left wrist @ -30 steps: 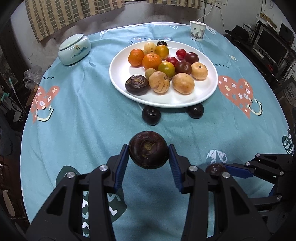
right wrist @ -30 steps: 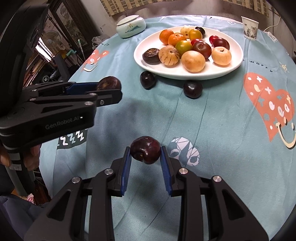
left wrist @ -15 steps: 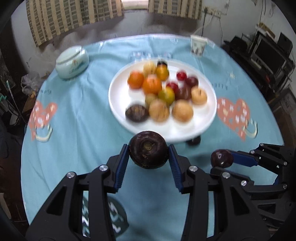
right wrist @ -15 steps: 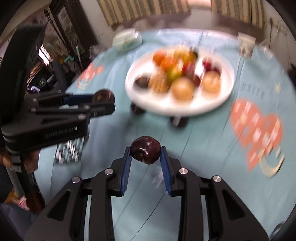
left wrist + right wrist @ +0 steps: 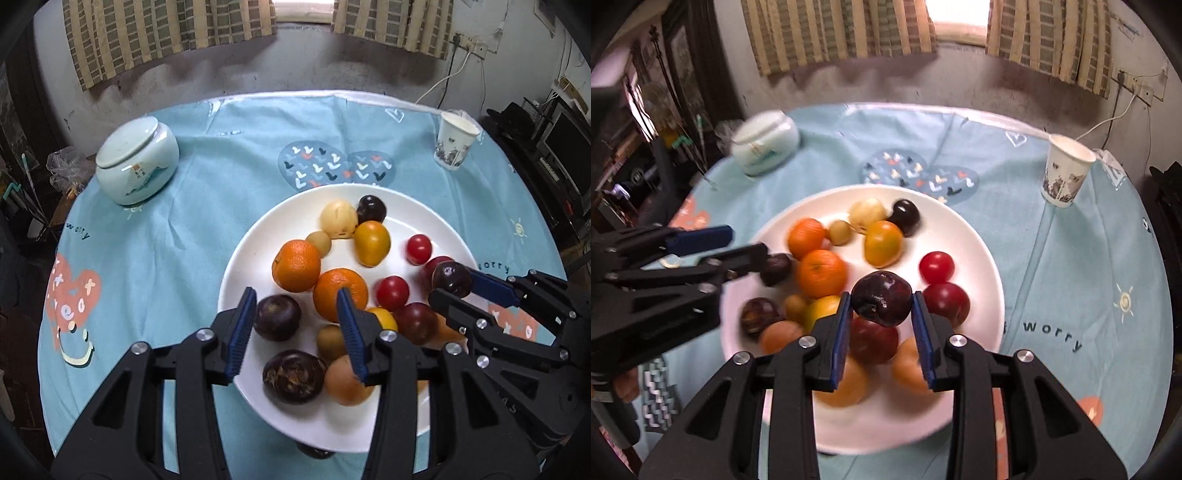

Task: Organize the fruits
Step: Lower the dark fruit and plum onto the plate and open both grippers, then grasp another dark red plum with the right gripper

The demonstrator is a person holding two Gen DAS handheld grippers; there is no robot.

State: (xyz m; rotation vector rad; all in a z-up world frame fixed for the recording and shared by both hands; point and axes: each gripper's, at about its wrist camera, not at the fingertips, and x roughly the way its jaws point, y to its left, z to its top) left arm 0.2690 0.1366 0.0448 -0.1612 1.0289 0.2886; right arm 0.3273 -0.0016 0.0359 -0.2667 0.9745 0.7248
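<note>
White plate (image 5: 258, 236) step: left gripper (image 5: 295, 328) gapes, its fruit (image 5: 277, 316) released; right gripper (image 5: 881, 325) clamps plum (image 5: 881, 298), needing a free spot.

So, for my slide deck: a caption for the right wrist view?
Right tongs holding a dark plum above the fruit-filled white plate.

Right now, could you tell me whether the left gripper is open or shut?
Open: the left gripper has its blue pads spread wide, and the dark fruit lies free on the white plate.
</note>
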